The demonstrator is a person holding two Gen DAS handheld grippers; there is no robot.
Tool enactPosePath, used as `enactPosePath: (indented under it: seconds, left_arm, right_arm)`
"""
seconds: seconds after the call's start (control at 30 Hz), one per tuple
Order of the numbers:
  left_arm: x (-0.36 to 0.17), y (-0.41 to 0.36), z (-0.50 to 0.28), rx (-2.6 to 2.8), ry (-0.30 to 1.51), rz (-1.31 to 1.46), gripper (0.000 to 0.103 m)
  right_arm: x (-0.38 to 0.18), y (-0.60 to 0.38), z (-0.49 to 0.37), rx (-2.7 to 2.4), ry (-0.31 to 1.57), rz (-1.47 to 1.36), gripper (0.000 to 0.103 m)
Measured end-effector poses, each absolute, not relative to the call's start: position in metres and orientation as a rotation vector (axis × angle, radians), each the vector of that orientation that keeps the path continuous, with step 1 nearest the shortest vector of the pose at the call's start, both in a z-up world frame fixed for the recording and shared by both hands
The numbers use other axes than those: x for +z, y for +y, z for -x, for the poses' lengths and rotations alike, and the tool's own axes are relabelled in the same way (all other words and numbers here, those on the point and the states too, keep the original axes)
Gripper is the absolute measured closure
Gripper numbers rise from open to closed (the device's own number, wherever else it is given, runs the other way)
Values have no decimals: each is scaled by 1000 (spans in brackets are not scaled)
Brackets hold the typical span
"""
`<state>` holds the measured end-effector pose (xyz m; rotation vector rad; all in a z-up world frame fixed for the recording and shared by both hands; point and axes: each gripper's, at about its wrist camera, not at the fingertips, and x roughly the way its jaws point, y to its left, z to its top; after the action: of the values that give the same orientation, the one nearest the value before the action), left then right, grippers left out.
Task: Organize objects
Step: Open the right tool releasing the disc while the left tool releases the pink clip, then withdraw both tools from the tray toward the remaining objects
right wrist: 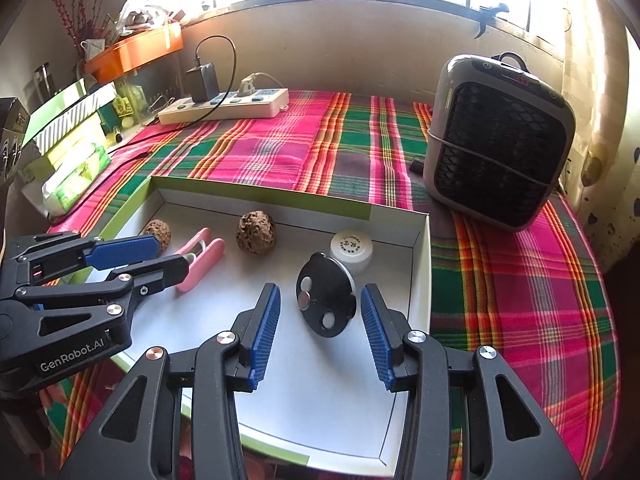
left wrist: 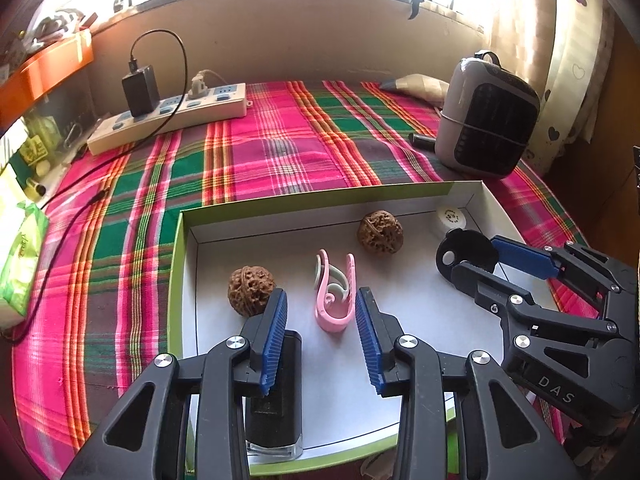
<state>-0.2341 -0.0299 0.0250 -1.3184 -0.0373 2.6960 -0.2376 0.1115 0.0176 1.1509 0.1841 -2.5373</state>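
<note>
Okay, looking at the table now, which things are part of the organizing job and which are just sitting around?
Job:
box
two walnuts
pink clip
black disc
white cap
black bottle
left claw and right claw, both open

Lying about:
power strip
heater
tissue pack

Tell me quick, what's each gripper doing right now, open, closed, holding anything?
Left gripper: open, holding nothing, around the pink clip.
Right gripper: open, empty, around the black disc.

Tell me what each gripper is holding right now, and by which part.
Nothing is held. The left gripper is open, its fingers either side of the pink clip. The right gripper is open around the black disc.
</note>
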Motion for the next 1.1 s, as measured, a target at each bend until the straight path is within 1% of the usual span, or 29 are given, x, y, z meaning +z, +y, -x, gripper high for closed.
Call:
enactPosePath:
  seconds: [0.7, 1.1]
  left_arm:
    - [49, -48, 176, 2770, -132, 1194, 69]
    - [35, -47, 140, 2749, -131, 1196, 69]
  right_arm:
    - [36, 130, 193, -2598, 135, -1074, 59]
    - [30, 153, 155, -2615, 69, -1078, 59]
